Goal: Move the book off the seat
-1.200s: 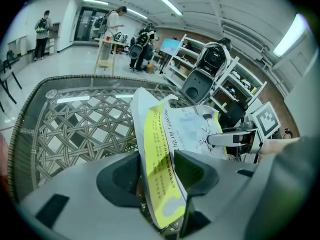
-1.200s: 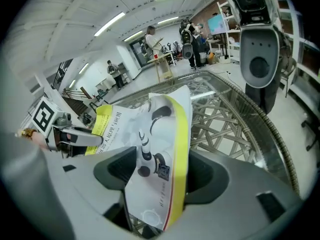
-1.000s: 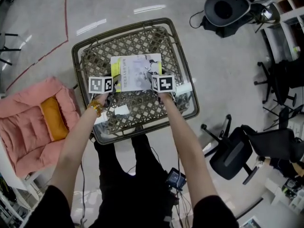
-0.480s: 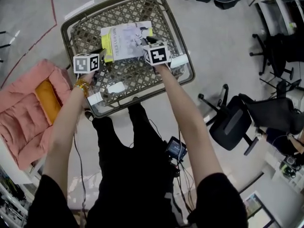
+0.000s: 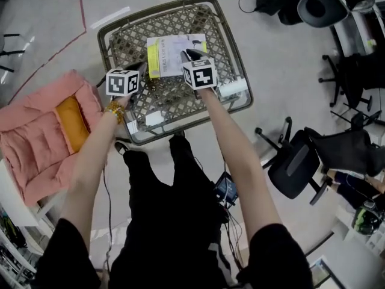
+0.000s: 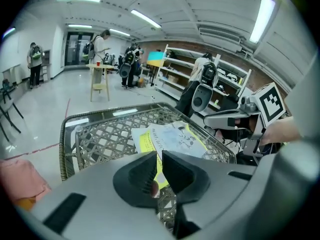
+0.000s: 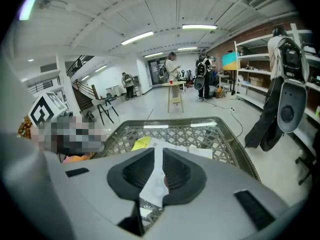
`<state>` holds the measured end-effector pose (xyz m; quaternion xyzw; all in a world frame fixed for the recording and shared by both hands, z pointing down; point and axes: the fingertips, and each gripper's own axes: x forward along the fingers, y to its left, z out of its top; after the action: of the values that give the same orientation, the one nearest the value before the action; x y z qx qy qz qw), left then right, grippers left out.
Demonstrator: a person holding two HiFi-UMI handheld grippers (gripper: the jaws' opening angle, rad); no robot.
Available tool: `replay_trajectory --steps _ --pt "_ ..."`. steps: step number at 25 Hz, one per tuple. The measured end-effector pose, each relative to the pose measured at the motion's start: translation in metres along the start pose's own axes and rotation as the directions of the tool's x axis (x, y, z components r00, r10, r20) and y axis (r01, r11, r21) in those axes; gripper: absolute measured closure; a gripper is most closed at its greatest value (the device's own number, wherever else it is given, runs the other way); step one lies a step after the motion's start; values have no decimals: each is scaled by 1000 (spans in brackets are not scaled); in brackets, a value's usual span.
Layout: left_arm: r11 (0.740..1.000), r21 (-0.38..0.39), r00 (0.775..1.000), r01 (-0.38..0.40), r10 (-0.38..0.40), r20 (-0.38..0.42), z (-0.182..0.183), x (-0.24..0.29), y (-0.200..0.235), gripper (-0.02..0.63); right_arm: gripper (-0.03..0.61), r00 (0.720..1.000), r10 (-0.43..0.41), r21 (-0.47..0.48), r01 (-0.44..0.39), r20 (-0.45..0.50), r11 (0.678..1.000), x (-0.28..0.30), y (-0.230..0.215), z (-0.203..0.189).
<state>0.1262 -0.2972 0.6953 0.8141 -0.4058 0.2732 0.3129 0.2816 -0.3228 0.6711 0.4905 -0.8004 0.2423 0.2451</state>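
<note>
The book (image 5: 174, 53), white with a yellow spine strip, lies on the woven wicker seat (image 5: 171, 98) with a metal rim. My left gripper (image 5: 143, 70) is at the book's near left corner. In the left gripper view its jaws (image 6: 158, 159) are closing, with the yellow edge of the book (image 6: 172, 136) pinched between the pads. My right gripper (image 5: 190, 55) is at the near right corner. In the right gripper view its jaws (image 7: 159, 156) are also closing, and the white cover of the book (image 7: 156, 145) is between them.
A pink cushion (image 5: 36, 131) with an orange pillow lies on the floor to the seat's left. Black office chairs (image 5: 301, 167) stand at the right. A white roll (image 5: 232, 89) rests on the seat's right rim and white tags (image 5: 154, 118) lie near its front edge. People stand far off by a stool (image 6: 100, 86).
Both grippers stood open beside the book's near corners; their jaws have now come together on it. The book has shifted a little toward the seat's back.
</note>
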Motion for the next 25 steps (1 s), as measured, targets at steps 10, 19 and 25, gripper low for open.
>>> replay_trajectory --steps 10,19,25 --pt "1000 -13 999 5 -5 45 17 -54 3 574 522 999 11 -1 -11 42 1000 -24 51 32" --pt "1000 -15 995 19 -17 94 25 -91 -3 574 522 996 23 16 -24 91 1000 -45 82 52" --pt "1000 12 989 22 -23 144 36 -122 -6 575 526 987 55 -13 -54 149 998 -59 115 79"
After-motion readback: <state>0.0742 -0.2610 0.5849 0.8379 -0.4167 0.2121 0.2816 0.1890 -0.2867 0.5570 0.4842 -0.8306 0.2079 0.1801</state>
